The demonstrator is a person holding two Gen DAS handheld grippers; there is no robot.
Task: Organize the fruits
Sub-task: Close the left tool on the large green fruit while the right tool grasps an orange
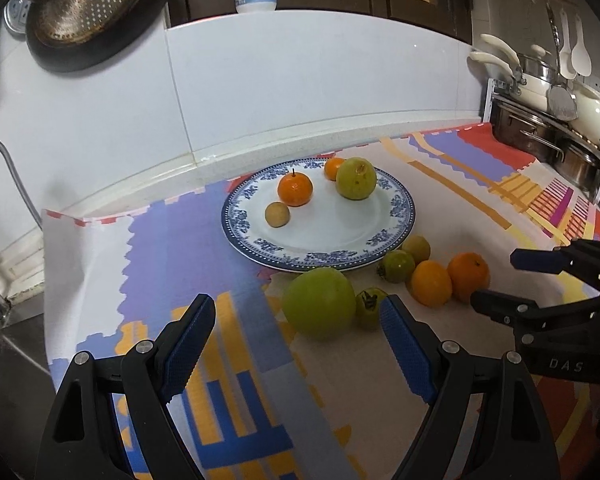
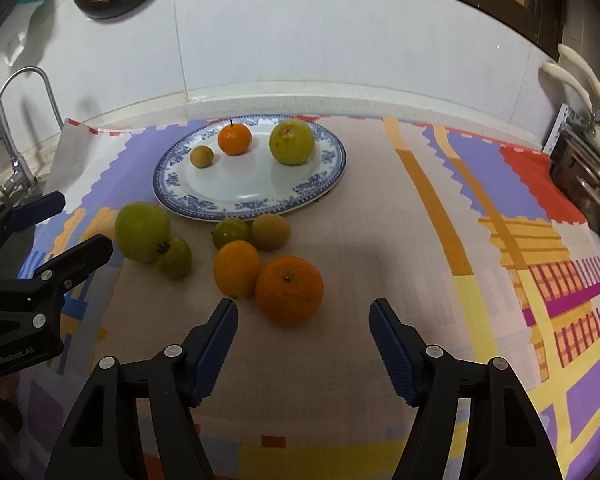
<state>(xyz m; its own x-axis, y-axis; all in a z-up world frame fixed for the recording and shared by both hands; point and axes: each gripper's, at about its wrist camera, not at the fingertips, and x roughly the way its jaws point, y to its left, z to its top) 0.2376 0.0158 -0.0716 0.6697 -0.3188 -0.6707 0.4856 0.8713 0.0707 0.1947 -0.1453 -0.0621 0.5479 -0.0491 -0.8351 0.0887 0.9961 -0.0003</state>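
Observation:
A blue-and-white plate (image 1: 396, 208) (image 2: 204, 204) holds a mandarin (image 1: 295, 188), a small brown fruit (image 1: 277, 214), a green guava (image 1: 356, 179) and a small orange (image 1: 332, 168) behind it. In front of the plate on the cloth lie a large green fruit (image 1: 319, 303) (image 2: 142, 231), a small green persimmon (image 1: 370, 307) (image 2: 175, 258), another green one (image 1: 397, 266) (image 2: 231, 233), a brownish fruit (image 1: 417, 249) (image 2: 270, 232), a yellow-orange fruit (image 1: 431, 282) (image 2: 236, 268) and an orange (image 1: 468, 276) (image 2: 289, 290). My left gripper (image 1: 298, 314) is open just before the large green fruit. My right gripper (image 2: 303, 322) is open just before the orange.
A colourful patterned cloth (image 2: 420, 240) covers the counter. White tiled wall (image 1: 300, 80) rises behind the plate. Pots and utensils (image 1: 548, 120) stand at the right. A tap (image 2: 16, 120) and sink are at the left. A colander in a pan (image 1: 88, 4) hangs top left.

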